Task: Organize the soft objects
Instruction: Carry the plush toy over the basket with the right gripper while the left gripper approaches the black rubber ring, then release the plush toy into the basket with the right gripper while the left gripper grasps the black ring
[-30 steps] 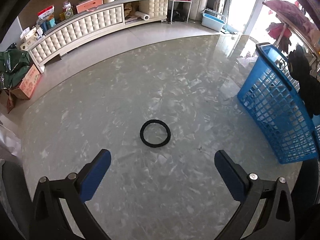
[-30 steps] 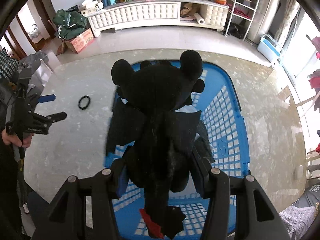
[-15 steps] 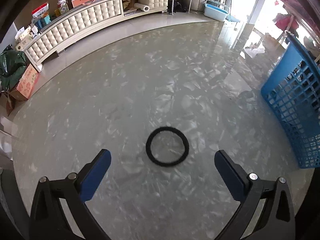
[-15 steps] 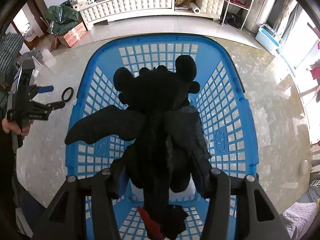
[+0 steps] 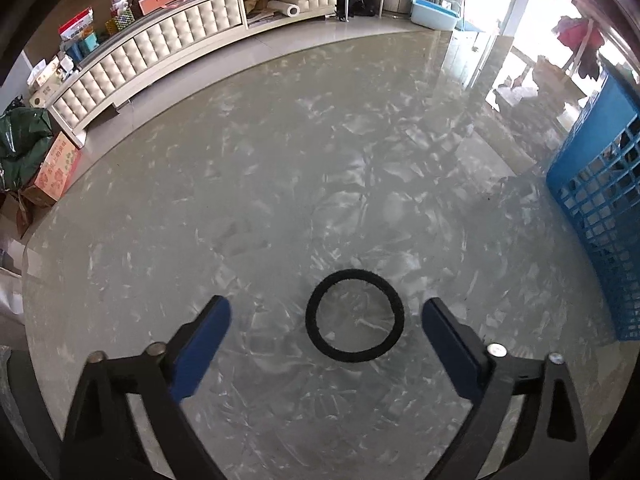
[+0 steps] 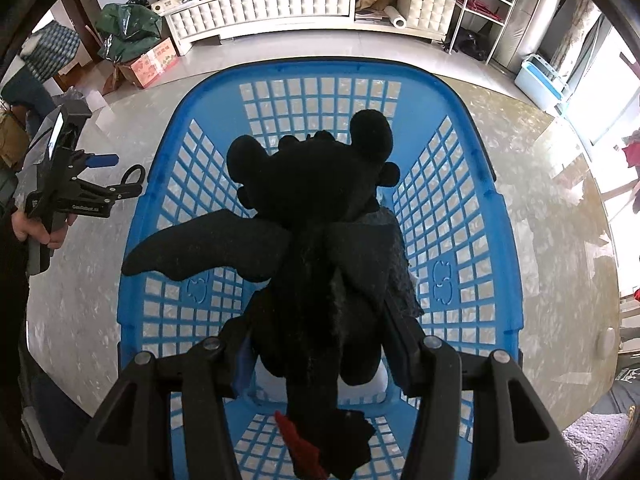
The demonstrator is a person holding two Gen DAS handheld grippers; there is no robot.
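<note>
A black fabric ring (image 5: 354, 315) lies flat on the grey marble floor. My left gripper (image 5: 326, 320) is open, low over the floor, with the ring between its blue fingertips, nearer the right one. My right gripper (image 6: 316, 344) is shut on a black plush dragon (image 6: 316, 216) and holds it over the open blue basket (image 6: 208, 128). The plush's wings spread sideways and its red-tipped tail hangs toward the camera. The left gripper (image 6: 116, 176) also shows in the right wrist view, left of the basket, with part of the ring (image 6: 134, 173) beside it.
The blue basket's lattice wall (image 5: 600, 208) stands at the right of the left wrist view. A white tufted cabinet (image 5: 160, 60) runs along the back wall. A cardboard box (image 5: 56, 170) and a green bag (image 5: 20, 144) sit at far left. A light blue bin (image 5: 434, 14) stands by the doorway.
My left gripper has moved forward and down toward the ring, which now lies between its fingertips. My right gripper has carried the plush over the basket's middle, and one wing has spread out.
</note>
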